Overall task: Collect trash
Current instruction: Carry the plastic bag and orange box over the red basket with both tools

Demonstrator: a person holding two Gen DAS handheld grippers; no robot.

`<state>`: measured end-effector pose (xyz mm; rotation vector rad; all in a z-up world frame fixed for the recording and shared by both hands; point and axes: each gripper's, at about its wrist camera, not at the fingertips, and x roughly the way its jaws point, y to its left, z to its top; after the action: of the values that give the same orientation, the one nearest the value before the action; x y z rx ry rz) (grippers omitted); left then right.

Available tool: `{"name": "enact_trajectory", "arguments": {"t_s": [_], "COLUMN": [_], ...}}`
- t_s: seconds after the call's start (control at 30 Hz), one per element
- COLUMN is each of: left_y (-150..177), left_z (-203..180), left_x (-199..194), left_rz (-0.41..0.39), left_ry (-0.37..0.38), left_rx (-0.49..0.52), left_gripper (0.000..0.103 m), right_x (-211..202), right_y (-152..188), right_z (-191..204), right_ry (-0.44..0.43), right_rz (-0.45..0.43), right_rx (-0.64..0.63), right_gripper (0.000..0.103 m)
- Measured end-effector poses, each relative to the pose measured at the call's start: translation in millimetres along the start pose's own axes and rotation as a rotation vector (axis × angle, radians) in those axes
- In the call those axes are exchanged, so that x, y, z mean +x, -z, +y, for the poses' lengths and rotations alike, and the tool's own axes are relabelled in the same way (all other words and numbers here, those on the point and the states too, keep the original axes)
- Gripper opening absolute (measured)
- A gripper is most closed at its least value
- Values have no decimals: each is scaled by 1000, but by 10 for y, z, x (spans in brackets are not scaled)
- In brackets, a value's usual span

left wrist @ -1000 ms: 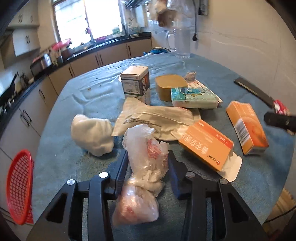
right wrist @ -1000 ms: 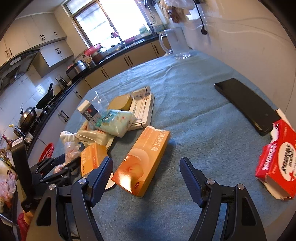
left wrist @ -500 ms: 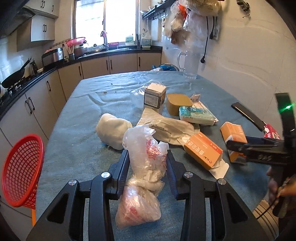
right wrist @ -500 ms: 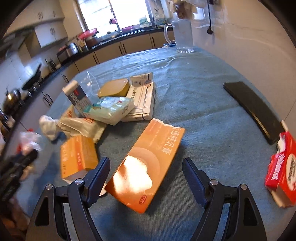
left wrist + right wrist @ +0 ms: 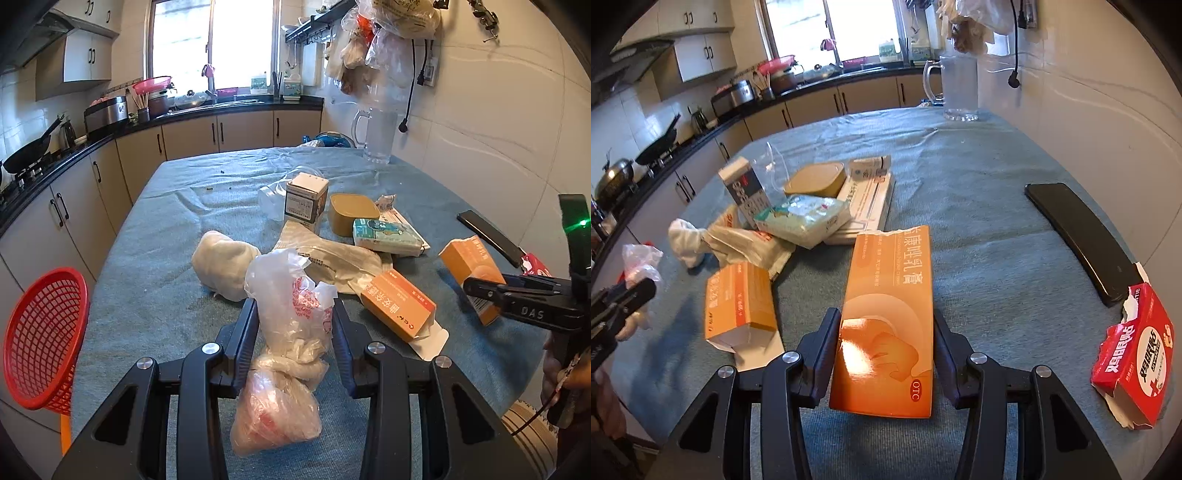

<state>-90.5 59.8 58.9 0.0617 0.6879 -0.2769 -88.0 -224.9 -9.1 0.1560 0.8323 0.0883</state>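
Note:
My left gripper is shut on a knotted clear plastic bag and holds it above the table's near left part. My right gripper is shut on a long orange medicine box, which also shows in the left wrist view. A red mesh basket stands off the table's left edge. A smaller orange box lies on the blue-grey cloth, also seen in the right wrist view. A white wad and a crumpled paper bag lie behind the plastic bag.
Further back are a small upright carton, a tan tub, a tissue pack and flat white boxes. A black remote and torn red box lie right. A glass jug stands at the far edge.
My right gripper has closed on the long orange box, which now lies straight between its fingers. My left gripper has risen and drawn back with the plastic bag, and the red basket shows more fully.

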Motion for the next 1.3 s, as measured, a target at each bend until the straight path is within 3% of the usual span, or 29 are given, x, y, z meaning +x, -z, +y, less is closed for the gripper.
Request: {"name": "enact_trajectory", "arguments": {"t_s": [0.23,0.57,0.93,1.3], "left_y": [-19,-13,24,259], "left_z": [66,440,1182,2135], "left_x": [-80,-321,-718,-901], "left_rz": [-12,-42,-105,-92], "left_ry": [-18,-81,-196,-334], "left_rx": [-12,-70,-178,-301], "left_gripper": [37,37,37,37], "right_x": [-252,-283,-144,191], "right_y": [-88,-211,-381,-458], "right_z": [140,768,1739,2763], "right_ry": [-108,-293,-447,-621], "right_rz": [-78,-64,-25,84], "right_rx": [-12,-90,-204,-284], "right_gripper": [51,51,51,51]}}
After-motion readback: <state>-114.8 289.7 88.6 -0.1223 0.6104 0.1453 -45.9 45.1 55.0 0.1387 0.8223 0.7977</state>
